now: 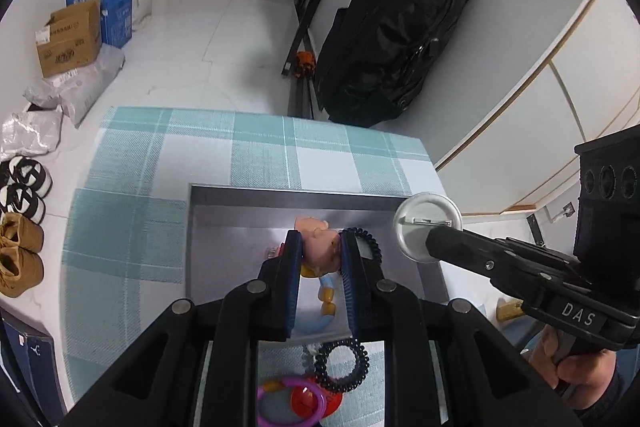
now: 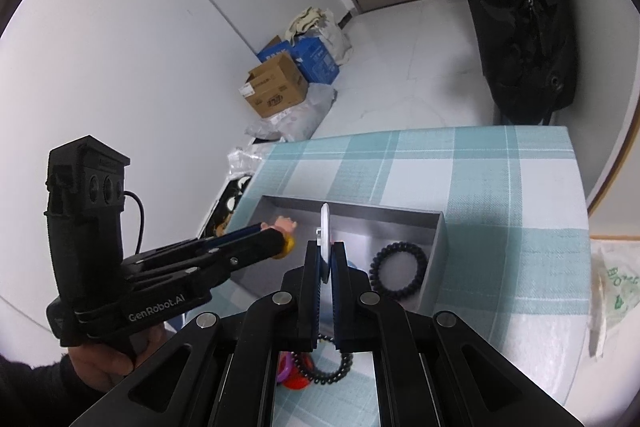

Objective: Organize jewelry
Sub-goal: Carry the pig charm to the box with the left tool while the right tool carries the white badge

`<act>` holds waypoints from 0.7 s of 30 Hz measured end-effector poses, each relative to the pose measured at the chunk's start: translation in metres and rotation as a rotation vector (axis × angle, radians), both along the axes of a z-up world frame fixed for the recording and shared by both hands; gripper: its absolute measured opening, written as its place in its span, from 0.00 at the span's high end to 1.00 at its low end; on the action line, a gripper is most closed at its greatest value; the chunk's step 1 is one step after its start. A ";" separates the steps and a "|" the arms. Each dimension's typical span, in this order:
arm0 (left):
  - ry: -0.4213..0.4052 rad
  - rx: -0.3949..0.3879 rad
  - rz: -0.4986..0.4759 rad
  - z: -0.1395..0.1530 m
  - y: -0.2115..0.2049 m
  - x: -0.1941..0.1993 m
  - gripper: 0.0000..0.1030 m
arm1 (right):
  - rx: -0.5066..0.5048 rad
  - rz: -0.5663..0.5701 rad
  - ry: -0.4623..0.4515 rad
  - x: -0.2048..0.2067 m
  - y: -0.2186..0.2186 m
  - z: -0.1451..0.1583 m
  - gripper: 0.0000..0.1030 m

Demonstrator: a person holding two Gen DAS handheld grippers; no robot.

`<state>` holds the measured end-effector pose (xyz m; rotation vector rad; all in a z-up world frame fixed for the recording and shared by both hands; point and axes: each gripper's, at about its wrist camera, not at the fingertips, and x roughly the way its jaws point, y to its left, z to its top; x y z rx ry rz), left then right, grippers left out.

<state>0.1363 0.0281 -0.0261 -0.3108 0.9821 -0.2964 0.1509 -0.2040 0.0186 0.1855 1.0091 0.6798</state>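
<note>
Over the tray: both hand-held grippers hang above the grey tray (image 1: 224, 211), which lies on the checked table (image 1: 132, 163).
Left hand-held gripper (image 1: 320, 247): closed around a small cartoon figure charm (image 1: 320, 241), pink head between the blue pads, yellow and pale blue parts trailing below.
Right hand-held gripper (image 2: 327, 259): pinching a round white pin badge (image 2: 325, 227) edge-on; the left wrist view shows its silvery back and pin clasp (image 1: 428, 221).
In the tray: one black coil hair tie (image 2: 396, 267) lies flat near the right wall.
Near table edge: a second black coil tie (image 1: 340, 367), a purple ring (image 1: 290, 403) and a red piece (image 1: 308, 401) lie in a loose heap, touching or overlapping.
Charm, handling: looks light and rubbery or plastic; the head gives a broad, fairly firm hold, while the dangling part will likely swing.
Badge, handling: thin, stiff, light, with a smooth face that could slip; a rim-to-centre pinch as now suits it, and the clasp side may snag.
Coil ties: springy and soft, likely to roll or stretch; best taken across the band.
Purple ring: rigid and smooth; grip across its thickness.
Judgement: both held pieces seem ready to be set down in the tray, well apart from the tie.
</note>
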 end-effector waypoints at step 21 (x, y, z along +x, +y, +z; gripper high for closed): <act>0.038 -0.061 -0.056 -0.005 -0.007 0.011 0.79 | -0.038 -0.020 0.069 0.014 0.001 -0.020 0.90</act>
